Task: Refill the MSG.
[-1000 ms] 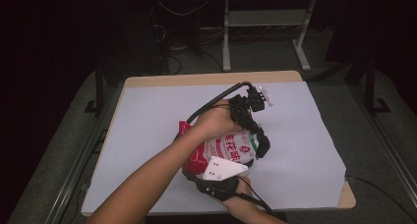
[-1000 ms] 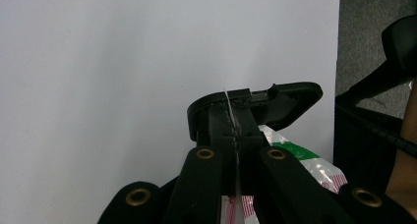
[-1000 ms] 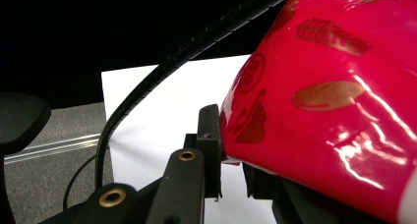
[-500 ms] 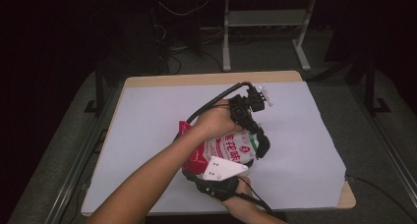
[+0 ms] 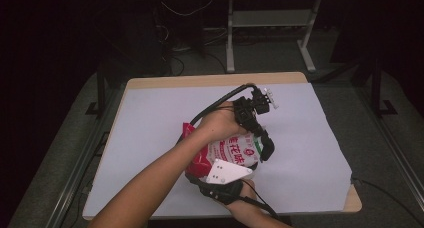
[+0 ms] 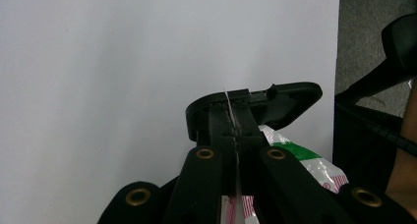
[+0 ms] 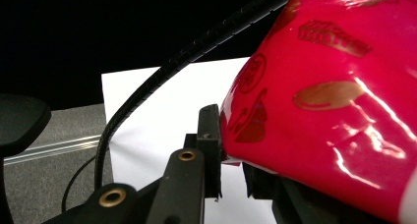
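Mid-frame on the bench [image 5: 150, 118], both grippers are pinching the snack bag [image 5: 235, 149]: left gripper [image 6: 235, 117] jaws pressed on its thin edge, right gripper [image 7: 221, 150] apparently gripping the opposite red end. Pull apart steadily.

Dim surroundings, soft focus, perhaps glare on bag [image 7: 339, 101].

Nothing has moved since a second ago. My two grippers keep the same grip on the snack bag [image 5: 227, 150]. It lies in the same spot, mid-frame.

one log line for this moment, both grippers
left gripper: shut on bag edge | right gripper: shut on bag edge | bag: over table
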{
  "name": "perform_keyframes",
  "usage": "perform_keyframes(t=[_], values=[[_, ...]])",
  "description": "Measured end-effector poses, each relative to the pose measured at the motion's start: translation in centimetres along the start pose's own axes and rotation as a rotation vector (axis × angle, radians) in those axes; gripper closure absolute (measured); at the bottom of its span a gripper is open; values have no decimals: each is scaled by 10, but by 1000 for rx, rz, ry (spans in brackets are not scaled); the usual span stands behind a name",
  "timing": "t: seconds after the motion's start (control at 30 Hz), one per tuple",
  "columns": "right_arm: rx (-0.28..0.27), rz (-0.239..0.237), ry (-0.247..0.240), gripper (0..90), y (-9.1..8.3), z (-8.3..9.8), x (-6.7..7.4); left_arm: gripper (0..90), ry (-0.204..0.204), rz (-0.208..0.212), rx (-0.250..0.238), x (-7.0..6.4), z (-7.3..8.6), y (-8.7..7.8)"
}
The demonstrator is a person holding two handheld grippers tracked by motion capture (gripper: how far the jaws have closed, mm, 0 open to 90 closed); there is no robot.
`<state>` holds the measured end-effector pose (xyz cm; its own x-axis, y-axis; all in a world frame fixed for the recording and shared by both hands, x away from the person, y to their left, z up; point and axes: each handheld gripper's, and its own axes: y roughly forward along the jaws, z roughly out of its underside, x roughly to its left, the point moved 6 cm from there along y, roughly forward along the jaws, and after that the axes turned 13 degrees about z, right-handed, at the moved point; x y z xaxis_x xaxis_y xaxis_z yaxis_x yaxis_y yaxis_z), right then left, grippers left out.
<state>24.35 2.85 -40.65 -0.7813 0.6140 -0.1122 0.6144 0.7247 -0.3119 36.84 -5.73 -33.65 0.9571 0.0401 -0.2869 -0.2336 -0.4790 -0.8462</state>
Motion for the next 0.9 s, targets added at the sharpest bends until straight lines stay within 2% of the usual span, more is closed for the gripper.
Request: perform_keyframes(t=[0.9], values=[[-19,2,-2,791,-1,-4,-2,899,5,-1,8,0,-1,0]])
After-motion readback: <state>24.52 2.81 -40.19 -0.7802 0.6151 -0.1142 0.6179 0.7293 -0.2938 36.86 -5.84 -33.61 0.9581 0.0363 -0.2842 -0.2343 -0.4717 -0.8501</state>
